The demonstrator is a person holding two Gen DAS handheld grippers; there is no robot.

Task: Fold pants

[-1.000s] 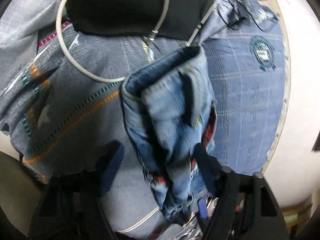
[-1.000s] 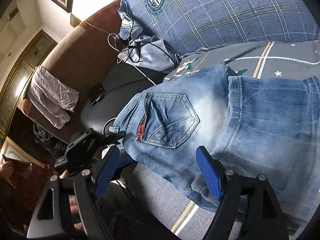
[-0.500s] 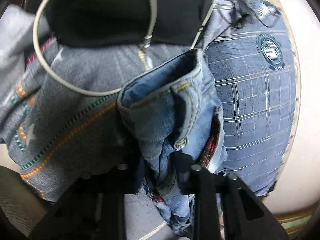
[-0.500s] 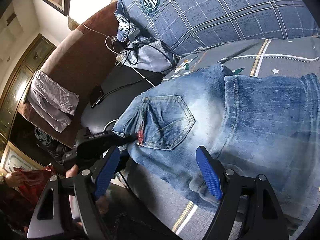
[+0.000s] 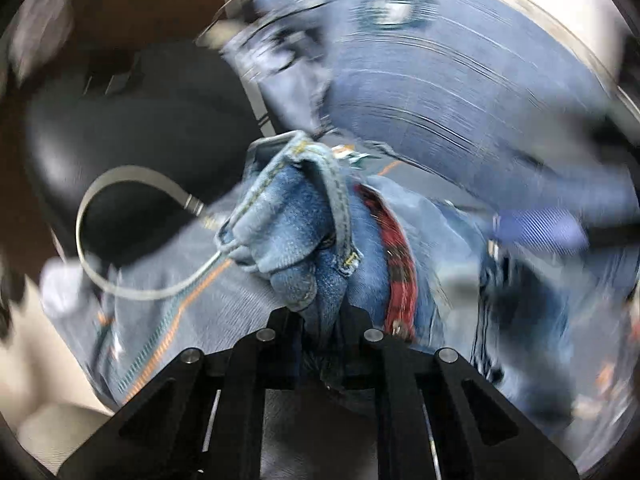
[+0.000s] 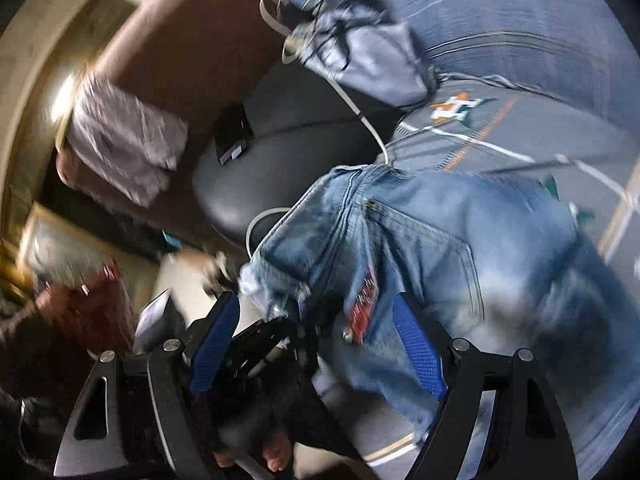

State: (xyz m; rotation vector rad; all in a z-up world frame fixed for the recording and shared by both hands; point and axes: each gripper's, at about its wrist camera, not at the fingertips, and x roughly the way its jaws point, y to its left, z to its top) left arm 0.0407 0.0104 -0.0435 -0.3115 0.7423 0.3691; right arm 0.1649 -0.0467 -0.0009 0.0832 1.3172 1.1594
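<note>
On a striped bedspread (image 6: 520,136), jeans (image 6: 440,240) lay lengthwise rightward, waistband pinched in left gripper (image 5: 320,320); right gripper (image 6: 320,344) spread.

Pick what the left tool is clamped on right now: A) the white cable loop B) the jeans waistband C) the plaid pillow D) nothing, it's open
B: in the left wrist view the left tool is shut with the bunched jeans waistband pinched between its fingers; the white cable loop lies off to the side, untouched.
</note>
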